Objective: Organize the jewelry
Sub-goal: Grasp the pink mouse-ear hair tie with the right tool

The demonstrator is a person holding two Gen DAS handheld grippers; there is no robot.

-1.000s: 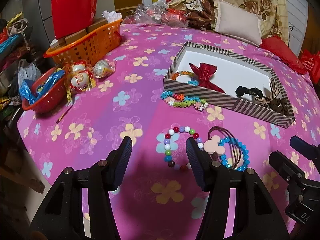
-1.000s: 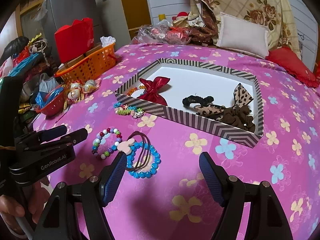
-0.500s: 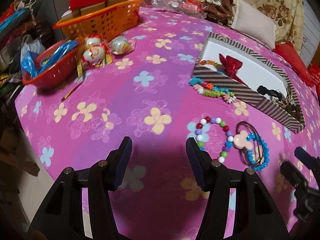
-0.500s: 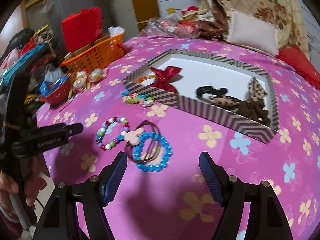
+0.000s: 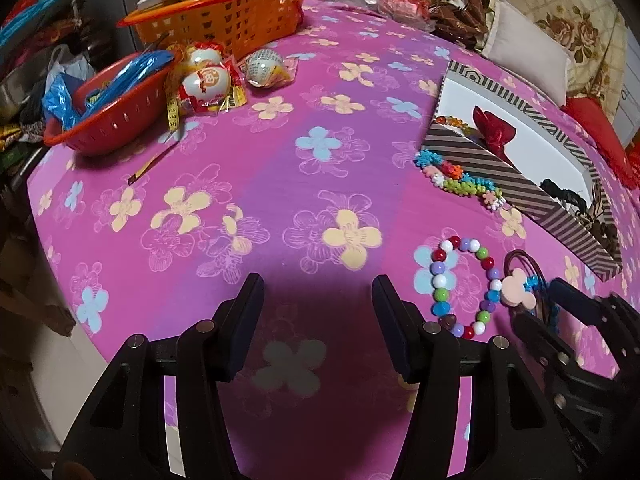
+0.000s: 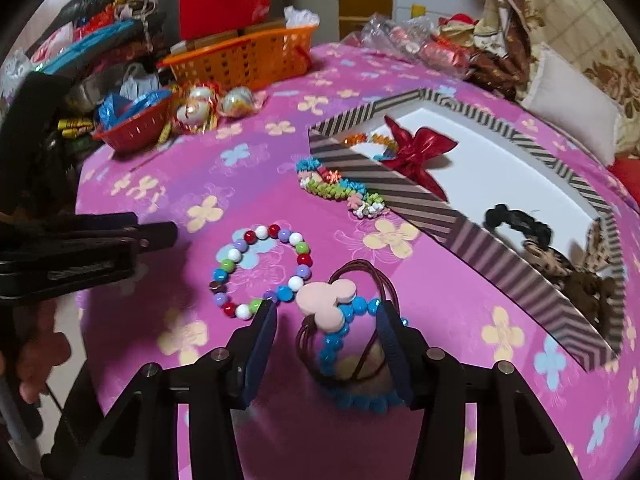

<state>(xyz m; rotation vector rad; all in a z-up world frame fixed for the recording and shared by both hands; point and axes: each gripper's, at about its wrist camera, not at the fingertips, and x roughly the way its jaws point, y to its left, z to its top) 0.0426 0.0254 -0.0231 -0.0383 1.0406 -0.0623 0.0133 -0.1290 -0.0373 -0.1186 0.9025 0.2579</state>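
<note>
A striped box (image 6: 416, 204) with a white floor holds a red bow (image 6: 416, 152), a black scrunchie (image 6: 516, 220) and a leopard bow (image 6: 576, 276). On the pink flowered cloth lie a multicolour bead bracelet (image 6: 260, 272), a flower-bead bracelet (image 6: 340, 192), a blue bead bracelet (image 6: 340, 348) and a brown hair tie with a pink mouse charm (image 6: 326, 300). My right gripper (image 6: 324, 316) is open, its fingers on either side of the charm and blue bracelet. My left gripper (image 5: 318, 292) is open over bare cloth, left of the bead bracelet (image 5: 464, 284).
An orange basket (image 5: 224, 20), a red bowl (image 5: 108, 112) and wrapped eggs (image 5: 208, 80) stand at the far left. Pillows (image 6: 572, 104) and clutter line the back. The cloth's edge drops off at the near left (image 5: 60, 280).
My right gripper has moved forward and down, so its fingers now straddle the charm and blue bracelet. My left gripper has swung left, away from the bracelets.
</note>
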